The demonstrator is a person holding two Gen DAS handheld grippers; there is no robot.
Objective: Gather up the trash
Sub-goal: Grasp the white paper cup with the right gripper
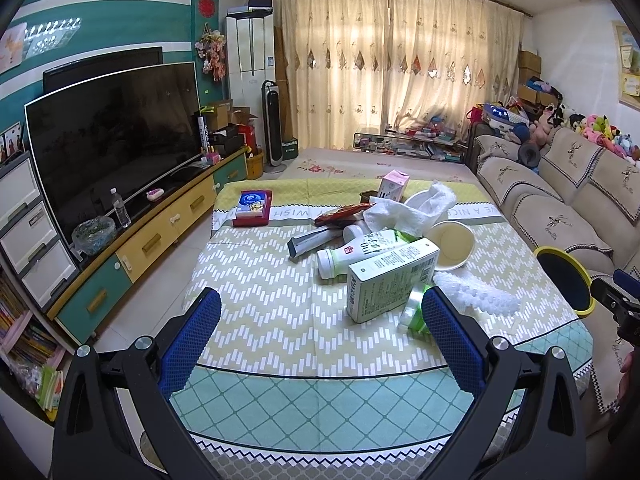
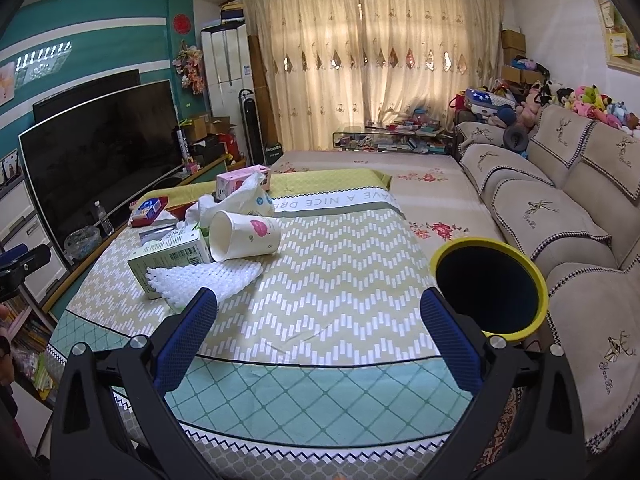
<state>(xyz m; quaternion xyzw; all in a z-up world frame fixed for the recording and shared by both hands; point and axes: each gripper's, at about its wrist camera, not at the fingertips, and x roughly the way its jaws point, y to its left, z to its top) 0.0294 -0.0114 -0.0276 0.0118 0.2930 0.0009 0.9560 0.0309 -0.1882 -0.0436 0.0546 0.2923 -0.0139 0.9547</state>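
Observation:
Trash lies in a heap on the cloth-covered table (image 1: pixel 260 320): a green-white carton (image 1: pixel 390 280), a white bottle (image 1: pixel 360 254), a tipped paper cup (image 1: pixel 450 246), crumpled white tissue (image 1: pixel 412 210), bubble wrap (image 1: pixel 476 296) and a red wrapper (image 1: pixel 344 212). My left gripper (image 1: pixel 320 336) hovers open just in front of the carton, nothing between its fingers. In the right wrist view the cup (image 2: pixel 244 236), carton (image 2: pixel 172 256) and bubble wrap (image 2: pixel 204 276) sit to the left. My right gripper (image 2: pixel 318 332) is open over bare cloth. A yellow-rimmed bin (image 2: pixel 490 288) stands right beside its right finger.
A red tissue box (image 1: pixel 252 208) and pink carton (image 1: pixel 394 186) sit farther back on the table. A TV (image 1: pixel 112 140) on a low cabinet lines the left side. A beige sofa (image 2: pixel 560 216) runs along the right. The bin (image 1: pixel 564 280) shows at the table's right edge.

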